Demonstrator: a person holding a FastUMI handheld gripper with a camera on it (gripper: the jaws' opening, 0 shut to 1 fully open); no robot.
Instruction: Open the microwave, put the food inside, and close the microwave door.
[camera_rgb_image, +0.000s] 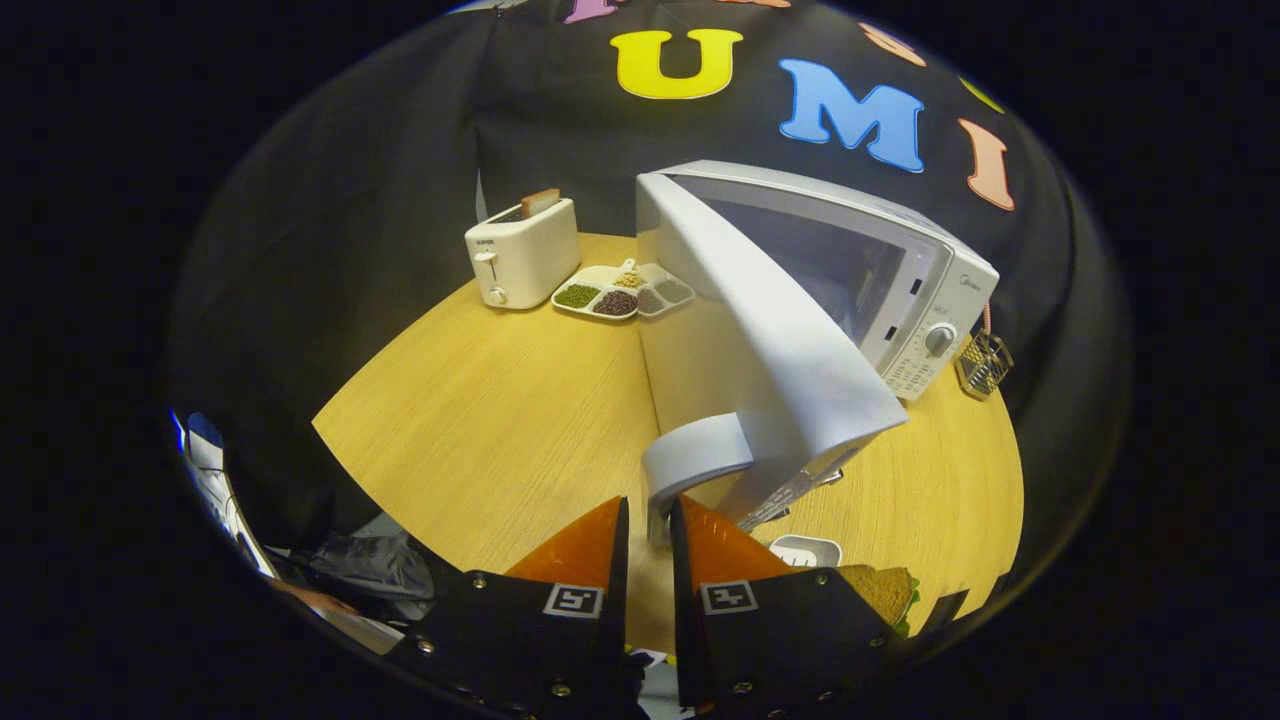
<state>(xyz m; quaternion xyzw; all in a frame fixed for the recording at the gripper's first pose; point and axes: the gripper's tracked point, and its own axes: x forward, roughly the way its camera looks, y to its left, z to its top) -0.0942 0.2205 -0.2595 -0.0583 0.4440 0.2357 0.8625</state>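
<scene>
Gripper (648, 525): fingers nearly closed around the door handle (690, 455); contact unclear.
Microwave (900, 290): door (790, 340) swung open, just ahead.
Sandwich (885, 590): right of fingers, on table (500, 400).
Toaster (522, 255): far beyond, left.

Microwave (900, 290) on surface (500, 420), door (780, 340) swung open toward tool (648, 520); door handle (690, 455) just ahead of tool's near-closed fingers. Toaster (522, 255) w/ divided tray (620, 292) beside it, behind-left of microwave. Wire basket (983, 362) right of microwave. Sandwich (885, 590) right of tool.
</scene>
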